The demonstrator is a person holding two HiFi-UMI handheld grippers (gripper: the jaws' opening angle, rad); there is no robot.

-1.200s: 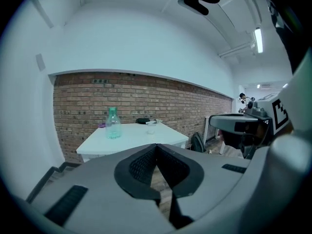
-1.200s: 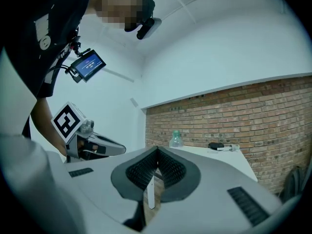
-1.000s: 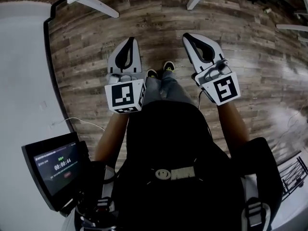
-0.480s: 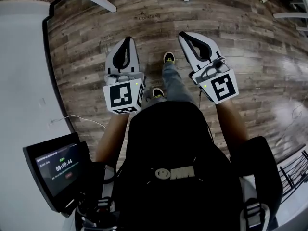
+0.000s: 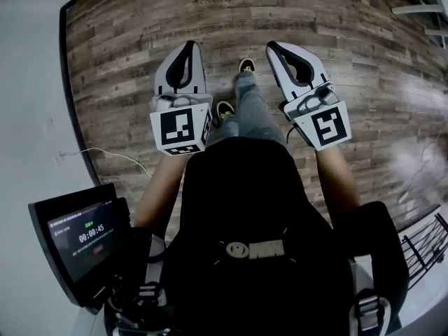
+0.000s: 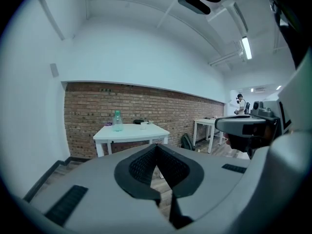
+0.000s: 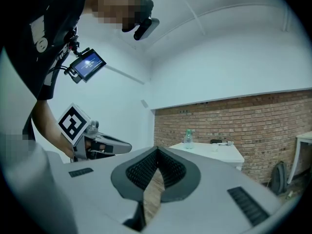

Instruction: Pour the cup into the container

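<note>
- The left gripper [image 5: 187,47], grey and white with black ribbed pads, is held at 11 o'clock in the head view, over the brown wooden plank floor [image 5: 364,61]. Its jaws are closed tip to tip with nothing between them.
- The right gripper [image 5: 274,47], of the same make, sits at 1 o'clock, level with the left one. Its jaws are also pressed together and empty.
- In the left gripper view a white square table [image 6: 131,132] stands at 11 o'clock from the jaw tips, well apart from them, against a red brick wall [image 6: 87,106].
- On that table stand a clear plastic bottle with a green cap [image 6: 117,121] and, at its 3 o'clock, a small white cup [image 6: 144,125].
- A black screen showing a timer [image 5: 80,233] sits at 8 o'clock in the head view.
</note>
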